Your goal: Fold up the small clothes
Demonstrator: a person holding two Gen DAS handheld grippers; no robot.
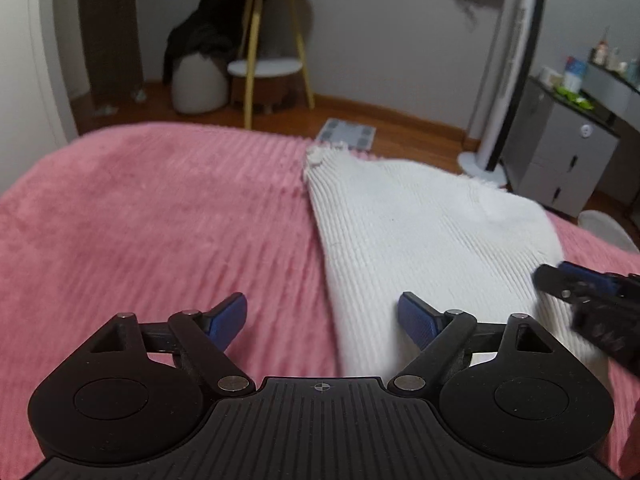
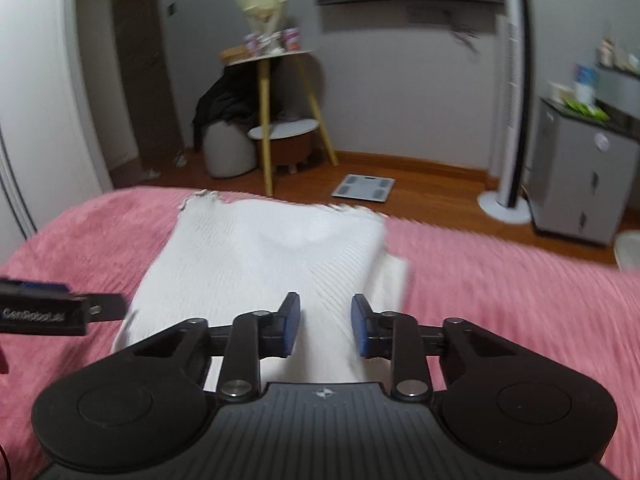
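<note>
Blue-padded left tongs (image 1: 322,322) stand spread wide above a pink bedspread (image 1: 140,220), straddling the near left edge of a white ribbed knit garment (image 1: 420,240) without touching it. Right tongs (image 2: 326,326) hover over the same garment's near end, jaws narrowed but apart, nothing pinched between them. Folded in at its sides, the garment lies flat on the bed, reaching toward the far edge. Beyond, a bathroom scale (image 2: 364,188) sits on the wooden floor.
</note>
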